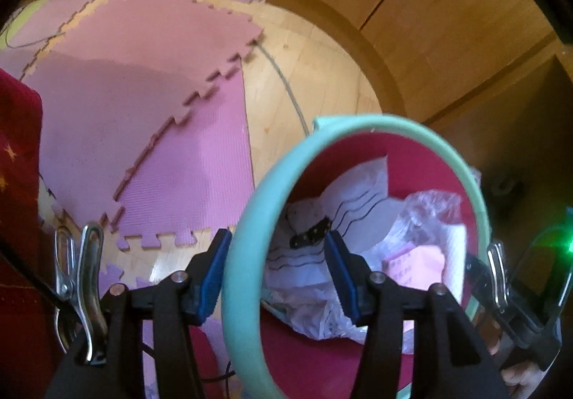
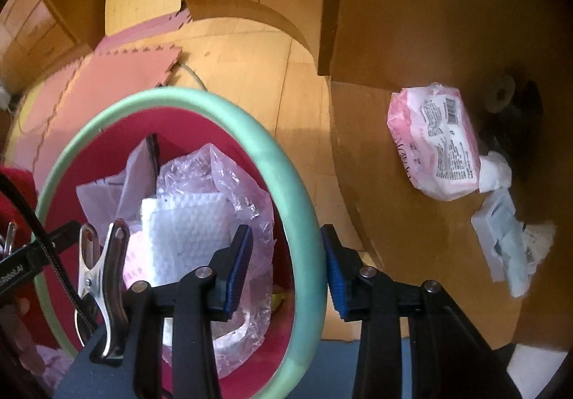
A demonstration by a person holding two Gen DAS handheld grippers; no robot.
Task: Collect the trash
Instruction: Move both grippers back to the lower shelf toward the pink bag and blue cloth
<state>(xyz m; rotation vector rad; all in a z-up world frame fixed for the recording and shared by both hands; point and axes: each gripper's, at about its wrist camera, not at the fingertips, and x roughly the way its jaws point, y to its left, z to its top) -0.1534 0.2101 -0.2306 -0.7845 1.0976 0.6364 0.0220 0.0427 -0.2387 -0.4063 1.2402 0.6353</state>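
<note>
The red bin point(image 2: 107, 134) with its mint rim point(image 2: 286, 166) sits between both grippers and holds paper and plastic film. The left gripper point(image 1: 277, 266) straddles the rim's 9 o'clock arc, the right gripper point(image 2: 286, 266) its 3 o'clock arc; each has jaws apart, pads not visibly pressing. The pink wipes pack point(image 2: 435, 141) lies at 2 o'clock from the right gripper, the nearer tool, long axis running 11 to 5.

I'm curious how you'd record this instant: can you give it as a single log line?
task: collect trash | left gripper: astride bin rim | right gripper: astride rim too, grip unclear | bin: paper, plastic bag | wipes pack still on table
</note>
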